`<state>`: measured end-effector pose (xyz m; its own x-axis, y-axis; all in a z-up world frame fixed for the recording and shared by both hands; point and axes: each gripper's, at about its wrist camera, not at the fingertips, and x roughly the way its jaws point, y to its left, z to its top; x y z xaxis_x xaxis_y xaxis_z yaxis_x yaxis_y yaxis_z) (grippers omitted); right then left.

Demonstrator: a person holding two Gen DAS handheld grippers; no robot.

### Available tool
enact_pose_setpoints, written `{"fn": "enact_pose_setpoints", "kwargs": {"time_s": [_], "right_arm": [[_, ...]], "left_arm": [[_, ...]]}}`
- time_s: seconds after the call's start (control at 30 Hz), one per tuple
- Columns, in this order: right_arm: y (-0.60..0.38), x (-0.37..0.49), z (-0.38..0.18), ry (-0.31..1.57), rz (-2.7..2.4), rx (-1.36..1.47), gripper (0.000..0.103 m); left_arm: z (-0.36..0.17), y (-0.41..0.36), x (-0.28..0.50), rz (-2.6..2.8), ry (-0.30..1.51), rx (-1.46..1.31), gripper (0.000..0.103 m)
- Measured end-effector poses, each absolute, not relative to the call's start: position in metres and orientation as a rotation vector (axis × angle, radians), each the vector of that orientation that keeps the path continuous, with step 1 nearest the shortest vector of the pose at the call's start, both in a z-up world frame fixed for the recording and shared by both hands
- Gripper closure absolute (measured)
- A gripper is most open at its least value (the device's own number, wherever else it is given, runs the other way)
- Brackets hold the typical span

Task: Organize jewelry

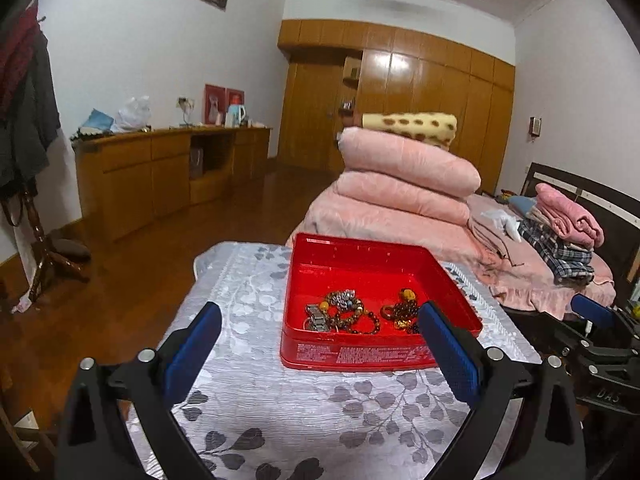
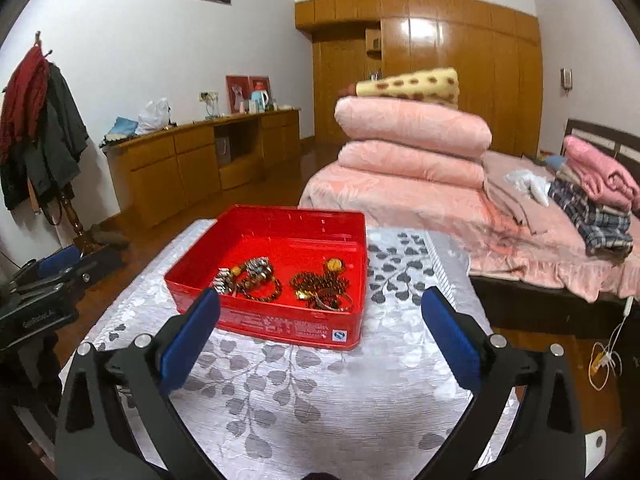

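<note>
A red tin box (image 1: 352, 354) (image 2: 280, 328) stands on a small table under a white leaf-patterned cloth (image 1: 248, 408) (image 2: 328, 392). Inside lie two heaps of jewelry: brown bead bracelets with a metal watch band (image 1: 340, 314) (image 2: 248, 278) on the left, amber and dark beads with bangles (image 1: 400, 312) (image 2: 324, 286) on the right. My left gripper (image 1: 320, 320) hangs wide open above the cloth just before the box, nothing between its blue pads. My right gripper (image 2: 320, 304) is likewise open and holds nothing, nearer than the box's front wall. In the left wrist view the right gripper (image 1: 592, 316) shows at the right edge.
A bed with stacked pink quilts (image 1: 404, 184) (image 2: 412, 148) and folded clothes (image 2: 592, 196) lies right behind the table. A wooden sideboard (image 2: 200, 160), a wardrobe (image 1: 400, 100) and a coat stand (image 2: 44, 128) line the walls. A white cable (image 2: 604, 356) lies on the floor at the right.
</note>
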<state>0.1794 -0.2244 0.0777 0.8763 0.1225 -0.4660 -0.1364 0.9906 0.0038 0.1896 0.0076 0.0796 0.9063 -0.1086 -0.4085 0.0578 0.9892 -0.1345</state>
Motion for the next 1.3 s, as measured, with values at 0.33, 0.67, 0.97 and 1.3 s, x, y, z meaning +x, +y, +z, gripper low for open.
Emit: {"fn": "enact_pose_setpoints", "kwargs": {"time_s": [0.33,0.67,0.97,1.3], "right_arm": [[-0.221,0.150,0.100,0.408,0.156,-0.029,0.005],[-0.220,0.127,0.115,0.359,0.171,-0.030,0.005],[-0.220,0.109,0.128,0.315,0.195,-0.028,0.005],[-0.222,0.097,0.140,0.294,0.238,0.005,0.006]], "left_arm": [[0.107,0.008,0.149,-0.075,0.313,-0.074,0.006],[0.125,0.004,0.119,-0.060,0.222,-0.034,0.006],[0.133,0.002,0.100,-0.063,0.182,-0.004,0.006],[0.138,-0.004,0.087,-0.075,0.154,0.013,0.006]]}}
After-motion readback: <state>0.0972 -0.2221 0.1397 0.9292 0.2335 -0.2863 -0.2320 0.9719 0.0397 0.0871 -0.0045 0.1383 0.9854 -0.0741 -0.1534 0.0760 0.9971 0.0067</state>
